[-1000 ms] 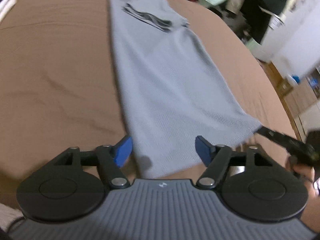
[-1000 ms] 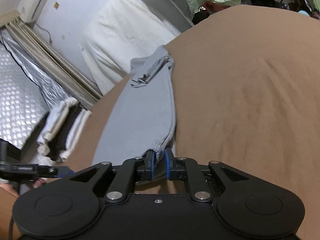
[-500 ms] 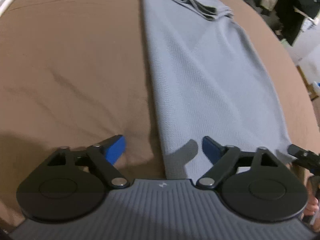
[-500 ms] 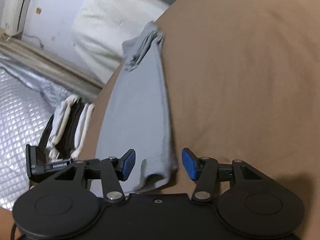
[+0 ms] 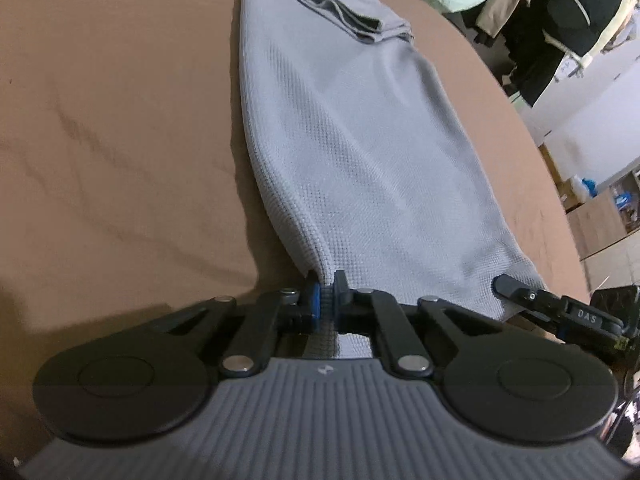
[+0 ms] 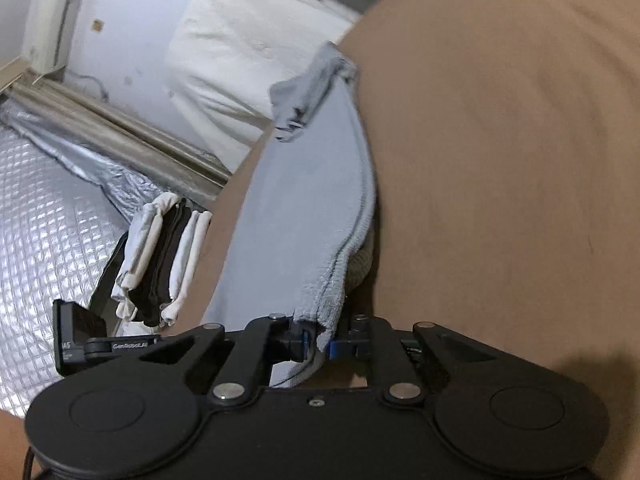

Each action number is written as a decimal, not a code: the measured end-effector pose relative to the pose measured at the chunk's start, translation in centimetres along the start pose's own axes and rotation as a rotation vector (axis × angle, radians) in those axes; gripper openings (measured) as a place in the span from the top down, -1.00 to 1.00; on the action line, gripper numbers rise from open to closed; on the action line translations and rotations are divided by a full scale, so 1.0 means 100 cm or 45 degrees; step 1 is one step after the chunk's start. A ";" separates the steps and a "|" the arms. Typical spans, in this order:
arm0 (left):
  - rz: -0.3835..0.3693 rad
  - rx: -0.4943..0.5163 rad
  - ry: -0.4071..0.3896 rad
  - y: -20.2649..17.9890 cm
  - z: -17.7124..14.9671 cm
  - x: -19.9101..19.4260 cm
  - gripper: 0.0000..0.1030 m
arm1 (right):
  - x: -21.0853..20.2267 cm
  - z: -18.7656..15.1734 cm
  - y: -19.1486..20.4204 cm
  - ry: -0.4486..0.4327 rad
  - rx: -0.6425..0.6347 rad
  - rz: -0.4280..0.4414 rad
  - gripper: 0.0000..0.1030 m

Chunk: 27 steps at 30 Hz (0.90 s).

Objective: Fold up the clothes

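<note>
Pinching grey garment (image 5: 360, 152) corners, left gripper (image 5: 325, 295), right gripper (image 6: 318, 343), brown bedspread (image 5: 112, 120)

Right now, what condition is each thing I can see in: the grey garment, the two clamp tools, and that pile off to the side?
Grey garment: lying lengthwise on the brown bedsheet, far end folded over, near corners pinched.
Left gripper: shut on the garment's near corner.
Right gripper: shut on the other near corner.
Stack of clothes: folded, white and black, beside the bed.
</note>
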<state>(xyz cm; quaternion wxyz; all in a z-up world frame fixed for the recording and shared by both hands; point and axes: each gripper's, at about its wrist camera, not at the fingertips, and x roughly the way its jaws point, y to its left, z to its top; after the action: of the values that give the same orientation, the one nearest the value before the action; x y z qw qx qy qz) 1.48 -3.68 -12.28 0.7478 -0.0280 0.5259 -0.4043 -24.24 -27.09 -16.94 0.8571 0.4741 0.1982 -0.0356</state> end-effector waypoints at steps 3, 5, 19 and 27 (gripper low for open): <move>-0.019 -0.002 -0.044 -0.001 0.003 -0.007 0.93 | -0.006 0.008 0.011 -0.034 -0.017 0.032 0.78; -0.036 -0.005 -0.080 -0.002 0.006 -0.012 0.93 | -0.010 0.013 0.015 -0.048 -0.037 0.038 0.78; -0.063 -0.009 -0.260 -0.013 0.025 -0.051 0.94 | -0.016 0.052 0.062 -0.086 -0.220 0.036 0.79; -0.013 0.030 -0.271 -0.025 0.038 -0.069 0.94 | -0.035 0.071 0.116 -0.103 -0.386 0.030 0.80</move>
<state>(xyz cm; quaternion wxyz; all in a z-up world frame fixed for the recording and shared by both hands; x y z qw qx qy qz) 2.28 -2.42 -4.15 0.7977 -0.0645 0.4386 -0.4089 -22.37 -27.01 -3.06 0.9266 0.3397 0.1608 -0.0142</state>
